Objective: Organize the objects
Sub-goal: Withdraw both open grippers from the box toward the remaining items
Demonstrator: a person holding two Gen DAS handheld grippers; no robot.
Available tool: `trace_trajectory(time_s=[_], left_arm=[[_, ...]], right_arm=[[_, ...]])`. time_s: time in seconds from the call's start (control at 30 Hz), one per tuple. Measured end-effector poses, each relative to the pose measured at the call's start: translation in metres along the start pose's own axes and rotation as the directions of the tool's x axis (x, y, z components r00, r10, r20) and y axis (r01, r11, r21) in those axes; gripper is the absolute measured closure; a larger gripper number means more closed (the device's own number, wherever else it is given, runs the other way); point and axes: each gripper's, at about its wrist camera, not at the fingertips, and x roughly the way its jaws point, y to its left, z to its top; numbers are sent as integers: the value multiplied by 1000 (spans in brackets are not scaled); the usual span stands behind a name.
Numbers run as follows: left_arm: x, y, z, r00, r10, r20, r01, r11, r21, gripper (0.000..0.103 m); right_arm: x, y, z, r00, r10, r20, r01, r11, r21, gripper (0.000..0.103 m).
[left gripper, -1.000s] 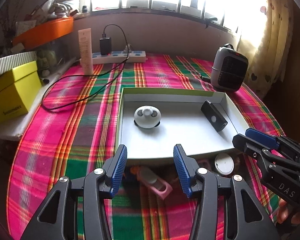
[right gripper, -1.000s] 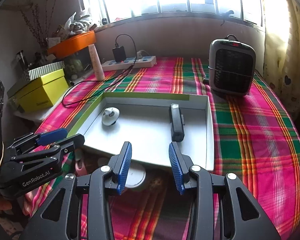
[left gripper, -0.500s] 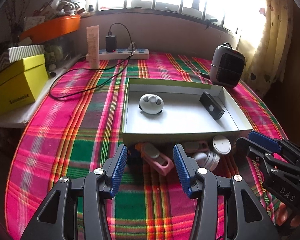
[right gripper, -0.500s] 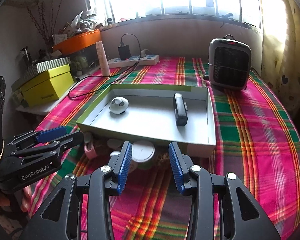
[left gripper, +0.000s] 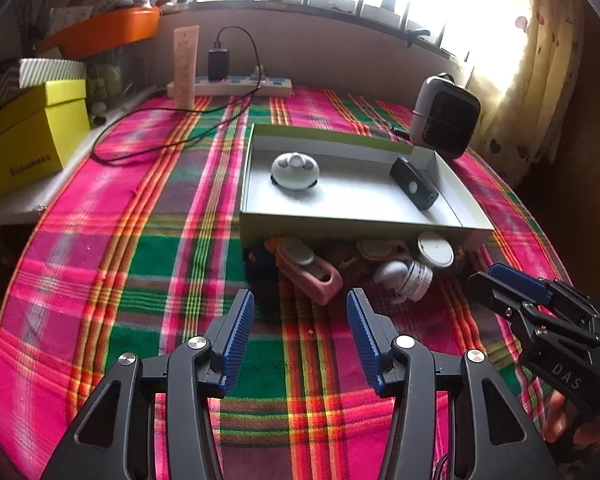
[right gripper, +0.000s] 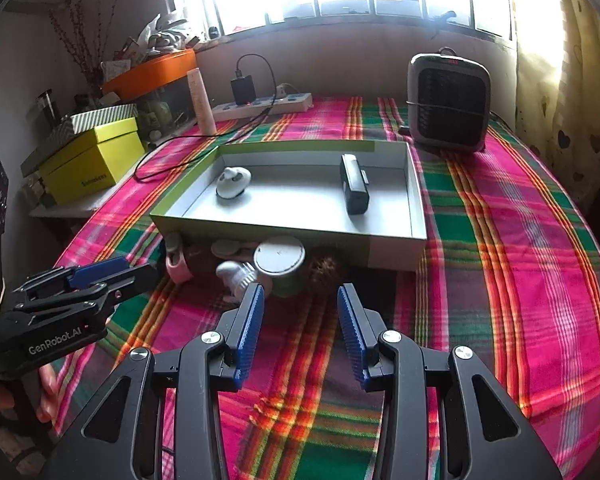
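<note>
Holding both tongs, left tongs (left gripper: 300, 312) and right tongs (right gripper: 300, 306), wide open and empty, I judge the pink clip (left gripper: 312, 272) just ahead light, stiff, best pinched across its sides.

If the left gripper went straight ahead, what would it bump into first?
Probably the pink object lying on the tablecloth just ahead of the open left gripper, before the tray behind it. Depth is hard to judge here.

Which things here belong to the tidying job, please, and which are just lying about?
Job: tray, white round gadget, black device, pink item, round-lidded jar.
Lying about: heater, power strip, yellow box.
</note>
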Motion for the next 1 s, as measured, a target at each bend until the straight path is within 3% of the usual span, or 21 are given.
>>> trace_trajectory(time_s=[0.3,0.4,1.0], left_arm=[[13,4,2,999,-39,-33,38,999,-36,52],[19,5,4,998,-32,-45,29,998,-54,52],[34,3,17,999,6,-51,-9,998,-60,52]], right_arm=[[10,-7,0,999,-40,-28,40,999,5,61],[17,-9,3,998,-51,-44,51,999,2,56],[39,-12,10,993,-53,-103,50,998,-33,56]])
